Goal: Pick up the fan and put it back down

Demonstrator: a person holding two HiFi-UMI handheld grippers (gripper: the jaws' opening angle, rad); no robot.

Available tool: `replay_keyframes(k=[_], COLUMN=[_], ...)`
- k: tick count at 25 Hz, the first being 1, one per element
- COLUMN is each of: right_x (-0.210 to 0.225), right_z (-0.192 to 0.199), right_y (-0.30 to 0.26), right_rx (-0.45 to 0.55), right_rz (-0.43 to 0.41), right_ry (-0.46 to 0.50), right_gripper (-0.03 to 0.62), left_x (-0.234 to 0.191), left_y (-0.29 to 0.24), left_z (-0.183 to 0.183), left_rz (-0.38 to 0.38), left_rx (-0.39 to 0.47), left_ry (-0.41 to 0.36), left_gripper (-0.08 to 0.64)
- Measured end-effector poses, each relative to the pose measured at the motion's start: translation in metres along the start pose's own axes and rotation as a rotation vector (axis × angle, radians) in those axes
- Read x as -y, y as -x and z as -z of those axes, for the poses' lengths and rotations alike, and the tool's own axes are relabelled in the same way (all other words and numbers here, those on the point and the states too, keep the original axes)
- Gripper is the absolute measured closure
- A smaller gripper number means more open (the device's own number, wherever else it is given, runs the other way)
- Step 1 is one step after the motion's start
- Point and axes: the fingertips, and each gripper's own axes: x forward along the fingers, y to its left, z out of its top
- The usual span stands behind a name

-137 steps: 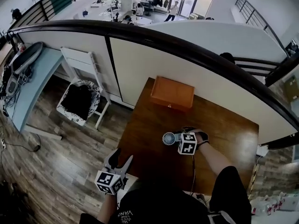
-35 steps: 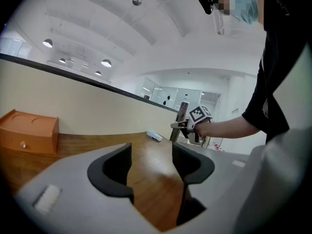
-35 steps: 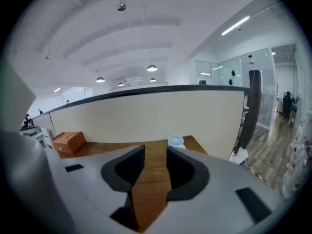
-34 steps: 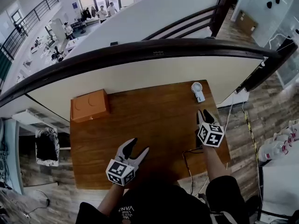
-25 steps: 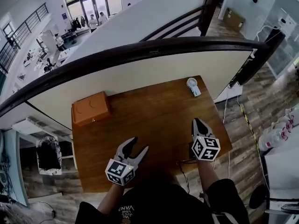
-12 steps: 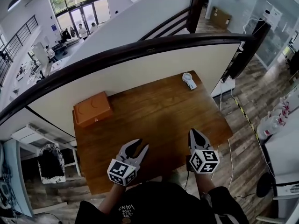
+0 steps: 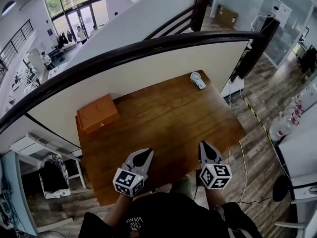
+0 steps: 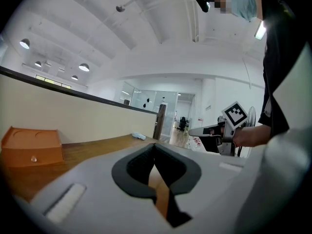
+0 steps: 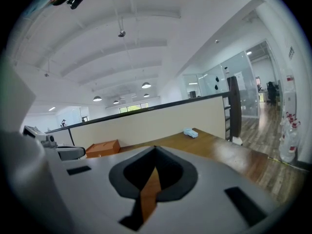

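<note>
The small white fan (image 7: 197,80) lies flat at the table's far right corner, with nothing touching it. It shows small and distant in the left gripper view (image 8: 138,136) and the right gripper view (image 9: 190,132). My left gripper (image 7: 143,155) hovers over the table's near edge, shut and empty, and its jaws meet at the tips (image 8: 154,146). To its right, my right gripper (image 7: 205,147) is also shut and empty at the near edge (image 9: 155,150). Both are far from the fan.
An orange box (image 7: 97,113) sits at the far left of the wooden table (image 7: 163,118). A dark handrail on a white partition (image 7: 148,48) runs behind the table. A chair (image 7: 52,175) stands on the floor at the left, and bottles (image 7: 285,125) at the right.
The left gripper's jaws have gone from wide open to shut. Both grippers have drawn back toward the table's near edge, the right one farther. The fan has stayed at the far corner.
</note>
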Motion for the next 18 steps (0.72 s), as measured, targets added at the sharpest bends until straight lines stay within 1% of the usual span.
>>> replay_keyframes(k=[7, 18], right_x=[-0.005, 0.004], right_z=[0.004, 0.001], right_y=[0.004, 0.001], right_rx=[-0.009, -0.016], right_rz=[0.008, 0.001], right_ry=[-0.004, 0.003], right_gripper=[0.580, 0.580], left_x=[0.000, 0.007], left_y=[0.003, -0.012], left_z=[-0.001, -0.005], left_rz=[0.016, 0.023], left_rx=[0.004, 0.001], left_ry=[0.005, 0.000], left_gripper=[0.549, 0.549])
